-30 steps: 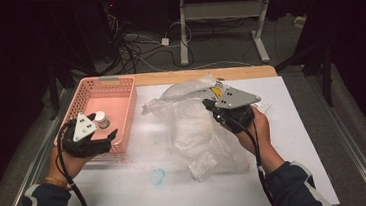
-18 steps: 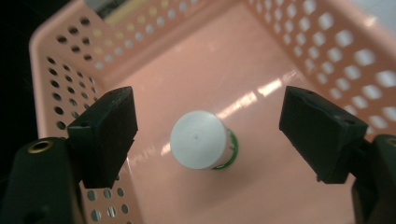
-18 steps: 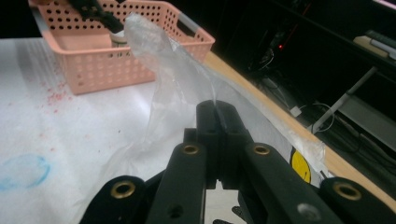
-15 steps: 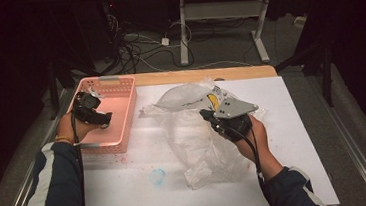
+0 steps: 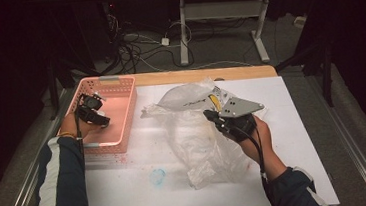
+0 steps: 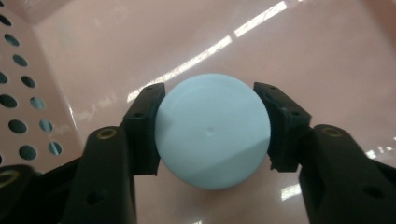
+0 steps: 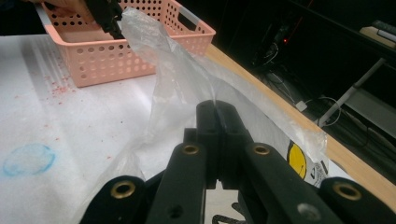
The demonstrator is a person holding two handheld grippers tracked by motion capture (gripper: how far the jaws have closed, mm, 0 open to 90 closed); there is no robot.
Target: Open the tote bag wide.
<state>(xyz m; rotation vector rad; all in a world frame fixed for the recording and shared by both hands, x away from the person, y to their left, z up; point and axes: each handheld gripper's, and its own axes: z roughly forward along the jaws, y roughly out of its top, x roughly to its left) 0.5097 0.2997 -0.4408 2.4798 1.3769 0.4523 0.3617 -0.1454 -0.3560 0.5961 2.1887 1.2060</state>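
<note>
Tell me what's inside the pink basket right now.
The left gripper reaches into the pink basket, its jaws closed on a pale round cap. The hand and gripper hide part of the floor.

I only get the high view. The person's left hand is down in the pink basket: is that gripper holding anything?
Observer: Yes. In the left gripper view, the left gripper is shut on a pale blue round cap, one jaw on each side of it.
Operator: Is it the only thing in there?
Observer: Around the cap that view shows bare pink floor of the basket, with no other item near it.
Operator: And the right one, is it just resting on the plastic?
Observer: No. In the right gripper view, the right gripper is shut on the clear plastic bag, pinching a fold of film between its closed jaws.
</note>
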